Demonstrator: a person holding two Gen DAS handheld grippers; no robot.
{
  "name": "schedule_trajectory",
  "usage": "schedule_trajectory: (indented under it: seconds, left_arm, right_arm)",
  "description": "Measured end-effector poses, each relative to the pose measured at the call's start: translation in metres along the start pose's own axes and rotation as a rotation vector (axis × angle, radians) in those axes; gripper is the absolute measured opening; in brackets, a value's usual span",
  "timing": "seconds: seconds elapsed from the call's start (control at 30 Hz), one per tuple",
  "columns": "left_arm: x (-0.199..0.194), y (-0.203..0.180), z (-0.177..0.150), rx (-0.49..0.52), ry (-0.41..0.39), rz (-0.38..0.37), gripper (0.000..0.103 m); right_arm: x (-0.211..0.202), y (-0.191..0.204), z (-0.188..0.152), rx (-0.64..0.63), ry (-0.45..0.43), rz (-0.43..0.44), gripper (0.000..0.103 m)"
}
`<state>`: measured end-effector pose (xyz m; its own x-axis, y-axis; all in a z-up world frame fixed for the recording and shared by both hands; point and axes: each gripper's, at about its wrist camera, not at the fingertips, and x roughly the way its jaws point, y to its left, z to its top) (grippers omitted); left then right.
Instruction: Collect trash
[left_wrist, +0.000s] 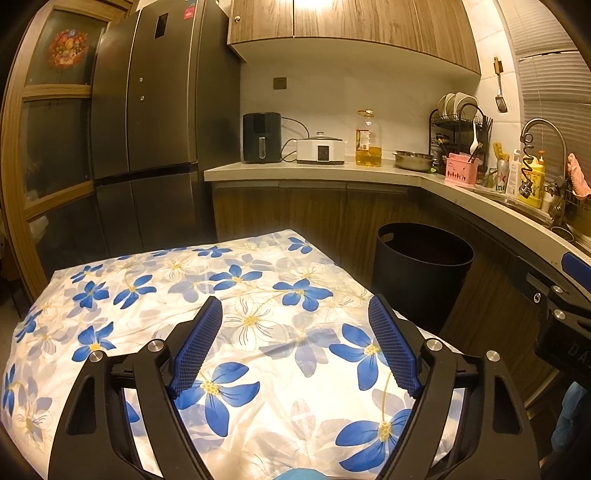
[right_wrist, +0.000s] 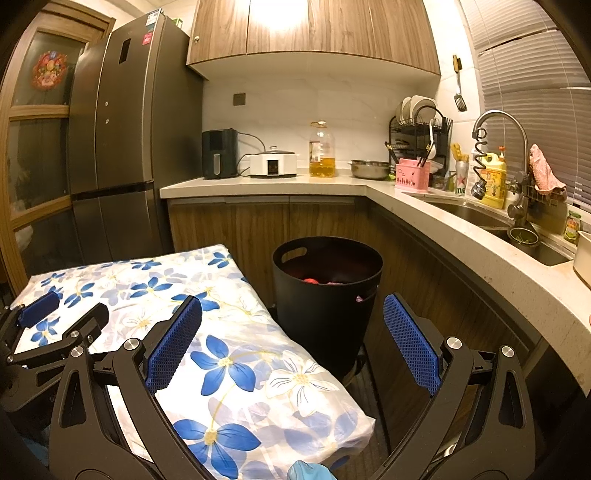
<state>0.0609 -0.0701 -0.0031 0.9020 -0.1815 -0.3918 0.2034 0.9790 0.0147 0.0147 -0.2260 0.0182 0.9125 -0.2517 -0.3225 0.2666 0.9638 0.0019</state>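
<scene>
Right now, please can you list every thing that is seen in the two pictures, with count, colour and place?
table cloth: one, white with blue flowers, covers the table in front
trash bin: one, black, on the floor right of the table; red things inside
fridge: one, dark grey, far left
air fryer: one, black, on the counter beside the fridge
cooker: one, white, right of the air fryer
oil bottle: one, yellow oil, middle of the counter
metal bowl: one, silver, right of the oil
dish rack: one, black, counter corner
pink holder: one, before the rack
faucet: one, silver, over the sink
left gripper: black, blue pads, open, empty
right gripper: same, open, empty
</scene>
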Motion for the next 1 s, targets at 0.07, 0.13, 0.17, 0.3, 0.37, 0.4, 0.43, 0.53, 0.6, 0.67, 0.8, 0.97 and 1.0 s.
schedule_trajectory:
  seconds: [0.07, 0.13, 0.17, 0.3, 0.37, 0.4, 0.43, 0.53, 0.6, 0.67, 0.8, 0.97, 1.0]
  left_arm:
    - [0.0001, -0.0001, 0.0000, 0.001, 0.001, -0.003, 0.079]
    - [-0.0001, -0.0006, -0.0005, 0.004, 0.001, -0.005, 0.079]
    - [-0.0001, -0.0008, -0.0008, 0.006, 0.002, -0.006, 0.079]
    - [0.0004, -0.0013, -0.0012, 0.009, 0.003, -0.006, 0.079]
    - [0.0006, -0.0015, -0.0012, 0.009, 0.003, -0.005, 0.079]
    - [0.0004, -0.0015, -0.0015, 0.009, 0.003, -0.005, 0.079]
    - [0.0004, -0.0014, -0.0017, 0.009, 0.003, -0.005, 0.079]
    - [0.0009, -0.0014, -0.0020, 0.011, 0.005, -0.006, 0.079]
    - [0.0009, -0.0017, -0.0023, 0.012, 0.004, -0.006, 0.079]
    - [0.0008, -0.0018, -0.0019, 0.011, 0.004, -0.006, 0.079]
    - [0.0017, -0.0018, -0.0028, 0.013, 0.005, -0.003, 0.080]
    - [0.0030, -0.0025, -0.0036, 0.027, 0.006, -0.008, 0.085]
    - [0.0034, -0.0029, -0.0037, 0.031, 0.007, -0.009, 0.088]
  right_arm:
    - [0.0000, -0.0001, 0.0000, 0.000, 0.000, -0.001, 0.097]
    - [0.0000, 0.0000, 0.0001, -0.001, 0.000, -0.001, 0.097]
    - [0.0000, -0.0001, 0.0000, 0.000, 0.000, 0.000, 0.097]
    - [0.0003, 0.0002, -0.0003, 0.000, 0.002, -0.001, 0.097]
    - [0.0000, -0.0004, 0.0000, 0.000, 0.001, 0.000, 0.097]
    - [0.0001, -0.0001, -0.0001, 0.000, 0.002, 0.000, 0.097]
    - [0.0000, -0.0003, 0.0000, 0.000, 0.001, 0.000, 0.097]
    - [0.0001, -0.0005, 0.0001, 0.001, 0.002, 0.000, 0.097]
    - [0.0001, -0.0004, -0.0007, 0.001, 0.002, -0.001, 0.097]
    - [0.0005, -0.0005, -0.0016, 0.002, 0.002, -0.001, 0.097]
    - [0.0010, -0.0003, -0.0023, 0.004, 0.002, -0.003, 0.097]
    - [0.0020, -0.0011, -0.0043, 0.009, 0.003, -0.012, 0.097]
    - [0.0022, -0.0012, -0.0046, 0.011, 0.004, -0.012, 0.097]
